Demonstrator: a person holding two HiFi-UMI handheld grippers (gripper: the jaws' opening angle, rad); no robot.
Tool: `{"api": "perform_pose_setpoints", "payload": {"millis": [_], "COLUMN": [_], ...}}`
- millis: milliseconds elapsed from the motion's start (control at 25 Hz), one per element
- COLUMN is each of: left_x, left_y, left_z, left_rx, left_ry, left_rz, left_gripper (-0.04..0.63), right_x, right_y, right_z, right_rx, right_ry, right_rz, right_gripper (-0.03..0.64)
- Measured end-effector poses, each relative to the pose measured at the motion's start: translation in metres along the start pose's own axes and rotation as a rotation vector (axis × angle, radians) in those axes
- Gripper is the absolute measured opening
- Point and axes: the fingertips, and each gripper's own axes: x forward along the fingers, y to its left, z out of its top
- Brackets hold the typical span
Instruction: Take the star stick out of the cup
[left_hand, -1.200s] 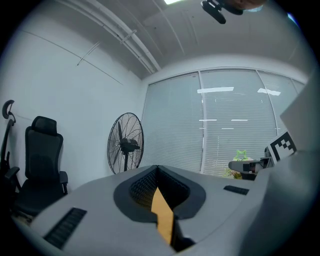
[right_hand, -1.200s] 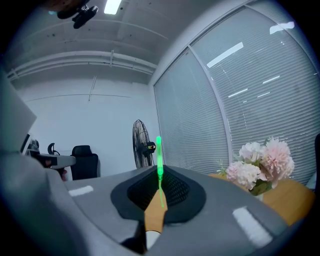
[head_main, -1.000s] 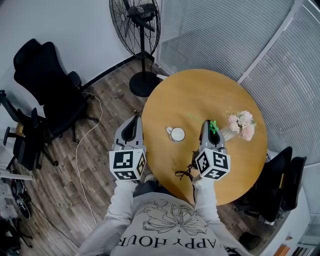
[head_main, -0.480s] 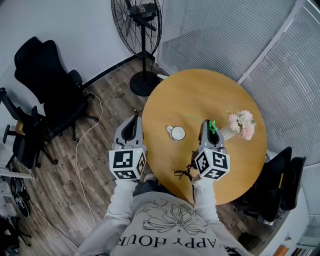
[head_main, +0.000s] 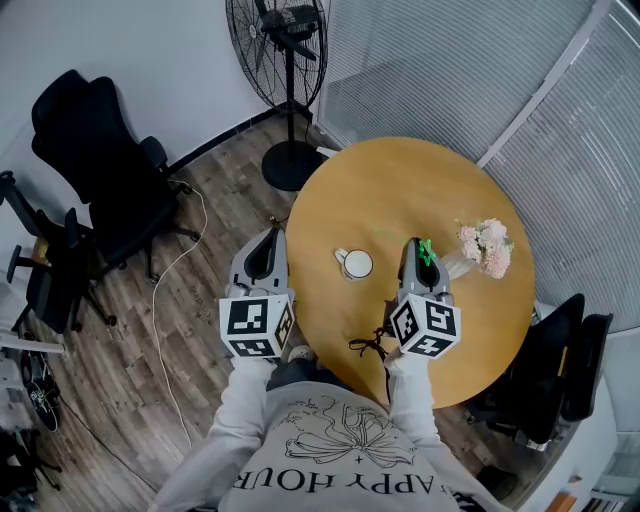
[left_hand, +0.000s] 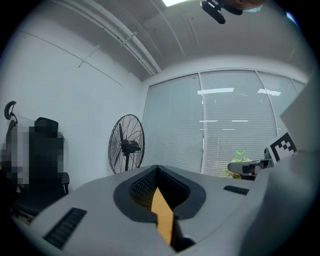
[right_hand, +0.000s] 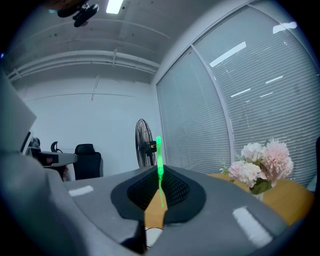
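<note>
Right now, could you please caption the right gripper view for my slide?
Right hand-held gripper shut on the green star stick, with pink flowers and a standing fan beyond.

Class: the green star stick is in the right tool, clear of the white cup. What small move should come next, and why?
Probably lower the right tool toward bare table beside the cup to lay the star stick down: its jaws are shut on the stick, which is already out.
</note>
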Motion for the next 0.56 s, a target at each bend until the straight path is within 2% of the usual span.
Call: {"api": "perform_pose_setpoints", "payload": {"millis": [560], "left_x": [0.0006], "left_y": [-0.0030], "left_z": [-0.0010], "left_rx": [0.005], "left_ry": [0.001], "left_rz": [0.000], "left_gripper": [0.005], "right_x": [-0.0002], "right_y": [-0.0007], "right_z": [-0.0013], "right_rx": [-0.002], "right_ry": [0.006], "right_rz": [0.008], "right_gripper": [0.023]}}
